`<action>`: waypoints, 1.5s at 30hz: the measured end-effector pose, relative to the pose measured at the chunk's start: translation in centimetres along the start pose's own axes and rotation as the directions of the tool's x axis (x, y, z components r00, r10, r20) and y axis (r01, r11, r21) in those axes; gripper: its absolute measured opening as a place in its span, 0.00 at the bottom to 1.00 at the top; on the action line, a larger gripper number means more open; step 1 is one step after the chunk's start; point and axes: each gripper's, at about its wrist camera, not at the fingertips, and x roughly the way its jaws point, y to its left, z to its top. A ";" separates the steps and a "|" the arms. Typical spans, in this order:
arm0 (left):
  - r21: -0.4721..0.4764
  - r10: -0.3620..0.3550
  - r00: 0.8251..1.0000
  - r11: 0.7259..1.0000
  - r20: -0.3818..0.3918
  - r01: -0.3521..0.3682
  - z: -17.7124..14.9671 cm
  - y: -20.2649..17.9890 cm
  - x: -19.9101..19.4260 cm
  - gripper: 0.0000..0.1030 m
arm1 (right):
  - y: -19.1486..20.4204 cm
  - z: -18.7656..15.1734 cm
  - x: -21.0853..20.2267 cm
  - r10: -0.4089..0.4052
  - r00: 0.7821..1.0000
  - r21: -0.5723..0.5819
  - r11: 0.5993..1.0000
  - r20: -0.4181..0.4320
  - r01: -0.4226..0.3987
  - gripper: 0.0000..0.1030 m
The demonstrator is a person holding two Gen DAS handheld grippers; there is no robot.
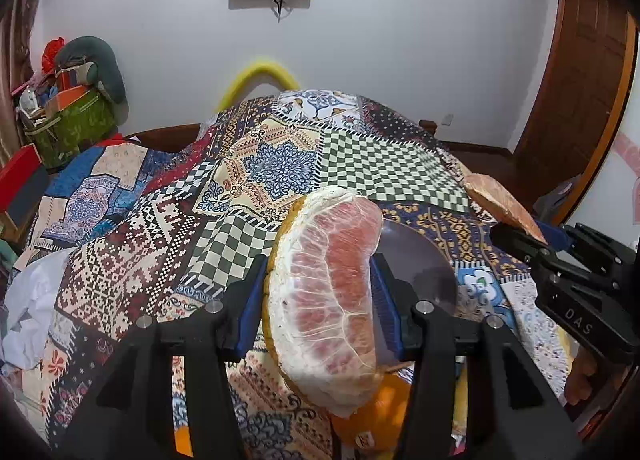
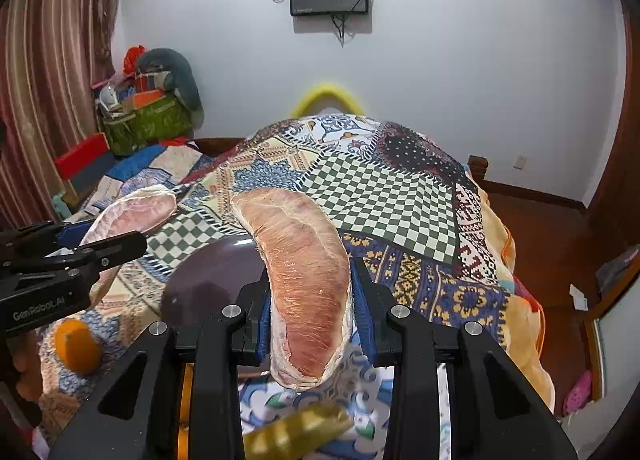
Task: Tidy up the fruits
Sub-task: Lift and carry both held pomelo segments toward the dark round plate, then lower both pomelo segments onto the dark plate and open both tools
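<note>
Above a dark round plate (image 2: 212, 276) on the patchwork bedspread (image 1: 132, 236), the left gripper (image 1: 320, 288) clamps a rind-backed pink pomelo wedge (image 1: 328, 284) and the right gripper (image 2: 310, 300) a peeled segment (image 2: 308, 272) (both likely soft, juicy, best pinched mid-body).

A bed covered by a patchwork quilt (image 2: 384, 195) carries a dark round plate (image 2: 212, 280). An orange (image 2: 78, 346) lies on the quilt left of the plate, a yellowish fruit (image 2: 296, 434) nearer than it.

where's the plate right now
The dark plate lies on the quilt between the two tools, behind both held pomelo pieces; an orange sits nearer, to its left.
</note>
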 end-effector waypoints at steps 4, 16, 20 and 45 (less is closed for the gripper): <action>0.001 0.004 1.000 1.000 -0.023 -0.004 0.3 0.3 1.7 0.48 | 0.0 0.4 1.7 -0.015 1.000 -0.025 1.000 -0.020 0.014 0.30; 0.004 0.021 0.993 1.000 -0.117 -0.021 0.8 0.6 6.6 0.48 | 0.1 0.8 6.6 -0.028 0.992 -0.093 0.996 -0.125 0.017 0.30; -0.003 0.013 0.989 1.000 -0.148 -0.014 0.9 0.7 7.8 0.48 | 0.0 1.0 8.1 -0.024 0.985 -0.110 0.994 -0.173 0.005 0.30; 0.011 0.049 0.979 0.999 -0.199 -0.048 1.5 0.7 10.0 0.53 | 0.3 0.9 11.1 0.044 0.948 -0.121 0.989 -0.314 -0.086 0.37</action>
